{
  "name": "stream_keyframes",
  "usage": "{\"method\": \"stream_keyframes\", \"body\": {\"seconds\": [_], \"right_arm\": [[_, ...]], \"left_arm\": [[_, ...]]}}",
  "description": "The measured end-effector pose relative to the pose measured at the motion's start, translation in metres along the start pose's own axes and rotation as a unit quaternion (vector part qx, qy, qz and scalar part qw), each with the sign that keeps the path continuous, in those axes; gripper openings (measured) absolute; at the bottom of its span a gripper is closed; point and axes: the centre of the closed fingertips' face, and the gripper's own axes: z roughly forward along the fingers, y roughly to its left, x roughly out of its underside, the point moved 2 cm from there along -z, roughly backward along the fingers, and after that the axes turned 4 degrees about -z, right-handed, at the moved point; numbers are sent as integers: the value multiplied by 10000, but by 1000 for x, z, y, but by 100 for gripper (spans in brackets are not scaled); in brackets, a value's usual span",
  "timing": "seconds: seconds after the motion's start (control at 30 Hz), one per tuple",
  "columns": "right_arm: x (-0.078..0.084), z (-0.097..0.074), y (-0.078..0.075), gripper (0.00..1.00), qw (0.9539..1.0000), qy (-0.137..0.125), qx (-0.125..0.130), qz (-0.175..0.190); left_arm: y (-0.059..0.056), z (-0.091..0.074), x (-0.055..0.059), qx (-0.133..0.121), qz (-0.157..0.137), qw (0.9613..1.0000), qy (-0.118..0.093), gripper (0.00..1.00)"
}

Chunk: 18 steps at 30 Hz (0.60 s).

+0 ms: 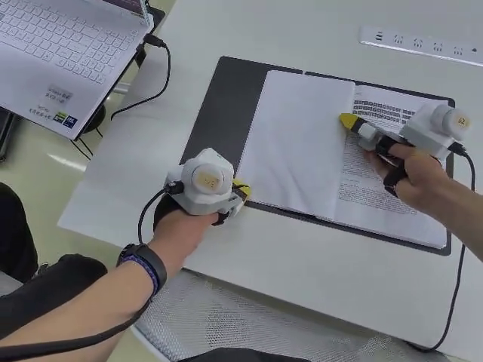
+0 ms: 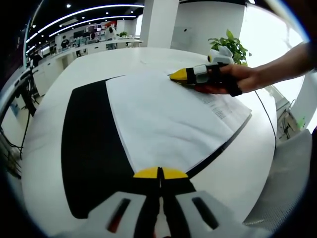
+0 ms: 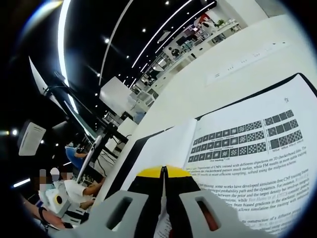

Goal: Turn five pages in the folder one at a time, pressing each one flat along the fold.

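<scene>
Left claw clenched, tips at near edge of blank page just ahead. Right claw clenched, tips at fold of open folder, printed page to its right.

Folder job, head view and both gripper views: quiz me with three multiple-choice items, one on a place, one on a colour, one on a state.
1. Where is the tip of the right gripper?
A. at the lower left corner of the folder
B. at the fold, near the top
C. off the folder

2. What colour is the folder's cover?
A. black
B. red
C. white

3. How do the jaws of the left gripper stand?
A. wide open
B. shut
C. half open

Answers:
1 B: its yellow tip lies where the blank page meets the printed page.
2 A: black shows left of the blank page.
3 B: its yellow tips meet with no gap.
</scene>
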Motion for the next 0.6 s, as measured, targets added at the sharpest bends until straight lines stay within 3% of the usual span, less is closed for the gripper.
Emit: {"method": "stream_keyframes", "body": {"seconds": [0.13,0.17,0.37,0.43,0.6], "right_arm": [[-7,8,-11,0,9999,-131,46,65],[-10,13,-20,0,9997,-200,67,105],[-23,18,-20,0,9979,-458,165,423],[-28,24,-29,0,9971,-538,221,485],[-37,32,-36,0,9943,-779,338,641]], "left_arm": [[0,0,0,29,17,10000,37,0],[0,0,0,30,26,10000,42,0],[-2,1,-1,-5,136,9998,162,0],[-2,0,-1,1,174,9996,201,0],[-1,-1,-1,35,43,9999,128,0]]}}
